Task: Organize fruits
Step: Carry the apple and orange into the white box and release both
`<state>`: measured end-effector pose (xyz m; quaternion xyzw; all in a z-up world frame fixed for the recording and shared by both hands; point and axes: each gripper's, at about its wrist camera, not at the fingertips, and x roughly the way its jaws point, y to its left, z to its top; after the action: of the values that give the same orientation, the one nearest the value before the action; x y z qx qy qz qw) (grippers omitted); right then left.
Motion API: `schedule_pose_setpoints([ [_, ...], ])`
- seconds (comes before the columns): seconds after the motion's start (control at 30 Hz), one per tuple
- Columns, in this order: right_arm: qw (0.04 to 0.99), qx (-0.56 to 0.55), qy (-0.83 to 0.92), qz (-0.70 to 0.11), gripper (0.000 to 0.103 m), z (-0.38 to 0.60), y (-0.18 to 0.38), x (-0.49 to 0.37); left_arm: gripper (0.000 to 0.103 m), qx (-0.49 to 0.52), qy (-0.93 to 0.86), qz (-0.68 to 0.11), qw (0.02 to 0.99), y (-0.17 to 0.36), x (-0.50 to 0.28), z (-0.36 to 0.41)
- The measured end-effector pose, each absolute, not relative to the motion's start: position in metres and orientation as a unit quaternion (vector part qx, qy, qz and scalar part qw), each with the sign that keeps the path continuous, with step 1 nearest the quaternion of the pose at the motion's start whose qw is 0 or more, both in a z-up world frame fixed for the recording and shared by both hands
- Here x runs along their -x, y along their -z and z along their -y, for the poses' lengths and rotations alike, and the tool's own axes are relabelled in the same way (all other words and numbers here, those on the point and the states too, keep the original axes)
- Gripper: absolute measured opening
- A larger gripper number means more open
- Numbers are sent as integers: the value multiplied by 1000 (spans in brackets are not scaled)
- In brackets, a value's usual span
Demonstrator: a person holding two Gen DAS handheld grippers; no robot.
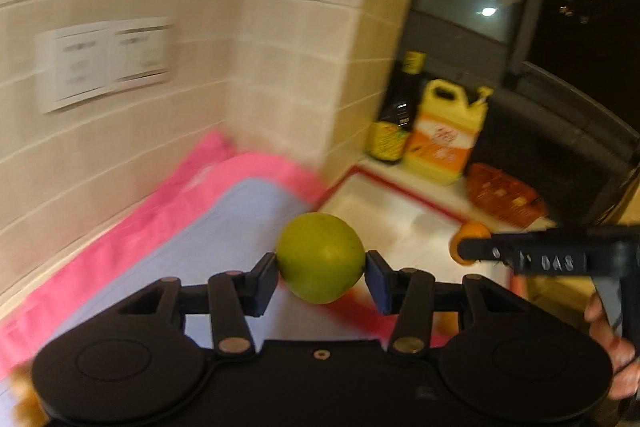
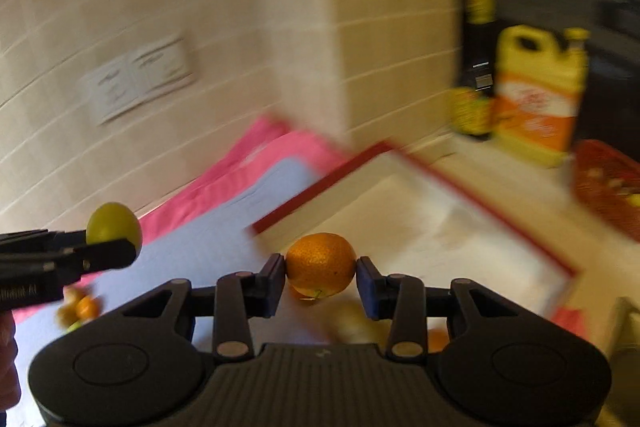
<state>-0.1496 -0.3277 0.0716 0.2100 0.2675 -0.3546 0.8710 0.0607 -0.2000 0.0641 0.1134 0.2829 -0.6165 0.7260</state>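
My left gripper (image 1: 322, 277) is shut on a green round fruit (image 1: 320, 257) and holds it above the pale blue mat (image 1: 224, 227). My right gripper (image 2: 321, 279) is shut on an orange (image 2: 321, 263) and holds it above the near edge of the red-rimmed white tray (image 2: 440, 227). The right gripper with the orange (image 1: 468, 241) shows at the right of the left wrist view. The left gripper with the green fruit (image 2: 114, 227) shows at the left of the right wrist view. Several small fruits (image 2: 80, 309) lie on the blue mat below, and more lie blurred under my right gripper.
A pink cloth (image 1: 168, 211) lies under the blue mat along the tiled wall. A dark bottle (image 1: 398, 111) and a yellow jug (image 1: 448, 131) stand behind the tray. A red mesh basket (image 1: 504, 195) lies at the right. Wall sockets (image 1: 104, 63) sit at the left.
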Motion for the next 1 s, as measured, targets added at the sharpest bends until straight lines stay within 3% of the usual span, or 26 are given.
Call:
schedule_pose_setpoints([
  [0.17,846,-221,415,-253,41,374,-69,194,57,-121,639,-326,686,-53,-49,288],
  [0.43,810,-281,434,-278,41,431,-20,213,57,-187,628,-370,658,5,-47,376],
  [1.0,775,-308,428,-350,42,442,42,177,57,-259,615,-399,629,74,-36,409],
])
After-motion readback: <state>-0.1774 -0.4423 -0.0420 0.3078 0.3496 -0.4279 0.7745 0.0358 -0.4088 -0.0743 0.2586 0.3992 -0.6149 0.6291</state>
